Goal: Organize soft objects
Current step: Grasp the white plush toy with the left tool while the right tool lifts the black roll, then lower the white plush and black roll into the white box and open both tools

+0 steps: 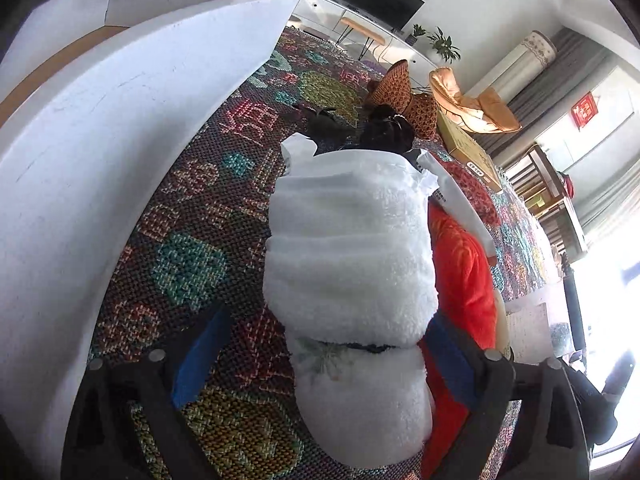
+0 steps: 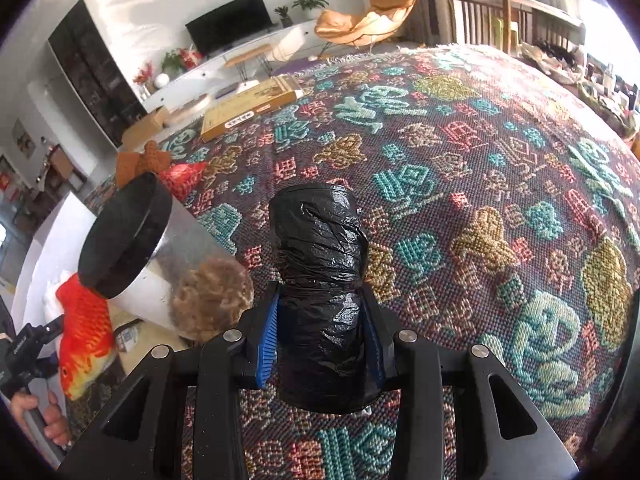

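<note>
A white fluffy rolled towel (image 1: 348,264), tied with a thin dark band, lies lengthwise between the fingers of my left gripper (image 1: 326,360). The left blue pad (image 1: 200,360) stands apart from it with woven cloth showing in the gap, so this gripper is open. An orange plush fish (image 1: 464,280) lies against the towel's right side. My right gripper (image 2: 320,344) is shut on a roll of black plastic bags (image 2: 320,280), held above the patterned cloth (image 2: 460,200). The plush fish (image 2: 84,336) also shows at the left of the right wrist view.
A tall white box wall (image 1: 120,160) curves along the left. A clear jar with a black lid (image 2: 124,236) holds a brown fluffy ball (image 2: 212,300). A flat cardboard box (image 2: 252,108) and orange cushions (image 1: 400,88) lie farther back. A hand (image 2: 36,412) grips a handle.
</note>
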`<state>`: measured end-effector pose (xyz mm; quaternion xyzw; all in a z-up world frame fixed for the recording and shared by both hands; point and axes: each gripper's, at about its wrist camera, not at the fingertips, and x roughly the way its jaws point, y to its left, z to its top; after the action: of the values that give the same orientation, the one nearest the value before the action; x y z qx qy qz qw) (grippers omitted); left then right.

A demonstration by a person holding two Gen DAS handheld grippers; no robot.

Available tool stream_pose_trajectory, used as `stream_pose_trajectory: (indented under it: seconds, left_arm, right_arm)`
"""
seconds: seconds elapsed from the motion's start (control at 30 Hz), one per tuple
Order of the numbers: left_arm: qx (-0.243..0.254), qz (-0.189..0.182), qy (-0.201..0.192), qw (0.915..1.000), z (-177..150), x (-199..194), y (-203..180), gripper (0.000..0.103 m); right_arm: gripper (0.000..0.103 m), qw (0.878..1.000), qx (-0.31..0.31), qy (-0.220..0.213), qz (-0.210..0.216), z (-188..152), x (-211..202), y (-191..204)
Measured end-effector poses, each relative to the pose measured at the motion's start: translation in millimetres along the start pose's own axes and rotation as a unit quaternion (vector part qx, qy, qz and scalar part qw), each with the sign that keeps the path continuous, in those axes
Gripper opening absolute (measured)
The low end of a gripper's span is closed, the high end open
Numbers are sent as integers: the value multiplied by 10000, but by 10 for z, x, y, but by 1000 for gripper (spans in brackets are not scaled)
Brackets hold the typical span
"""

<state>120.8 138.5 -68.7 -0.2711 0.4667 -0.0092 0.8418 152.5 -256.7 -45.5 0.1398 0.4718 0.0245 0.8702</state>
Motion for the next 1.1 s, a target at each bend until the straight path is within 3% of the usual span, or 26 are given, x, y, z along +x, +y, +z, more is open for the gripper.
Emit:
stream_pose_trajectory:
  seconds: [0.03,0.07,0.17,0.4,0.5,0.6,0.73,0.83,0.93,1.0,1.07,1.1]
  left_arm:
    - [8,-121,40,9999,26,16,-2,63]
    - [-7,-219,61,9997,57,16,-1,54]
    - [188,-259,-75,9995,139,-94,-77,46]
    - [672,-705,-547,9937,368,-766,-314,45]
    - [887,-744,-763,9903,437,-1149,-274,45]
    - [962,-641,-930,9889,467,-1532,-60,45]
    - [959,-134,-1145,9887,481,-1984,423,45]
    - [913,465,-1275,9865,472,-2215,842,46]
    - [742,968,-1295,9841,441,-2330,1257,49]
    - [578,1310,-1326,9808,423,-2340,1474,56]
    - [452,1605,-1366,9765,414,-2328,1636,87]
    - [400,1715,-1440,9738,401,-2334,1690,92]
  right_arm:
    - [44,9995,-26,303,-23,7,146,-16]
    - [44,9983,-42,585,-3,15,270,-40]
    - [40,9976,-125,668,-158,54,291,-27]
    - [39,9987,-56,-508,-70,366,-557,111]
    - [39,9957,-544,-722,179,434,-953,552]
    - [39,9904,-906,-608,852,333,-1158,1153]
    - [39,9718,-1215,-120,2017,27,-1166,2106]
    - [39,9484,-1413,388,2810,-297,-1076,2862]
    - [39,9259,-1671,725,3310,-580,-994,3580]
    - [44,9130,-1767,804,3587,-705,-928,3951]
    - [66,9049,-1805,1039,3713,-758,-831,4191]
    - [73,9053,-1762,1091,3709,-759,-797,4220]
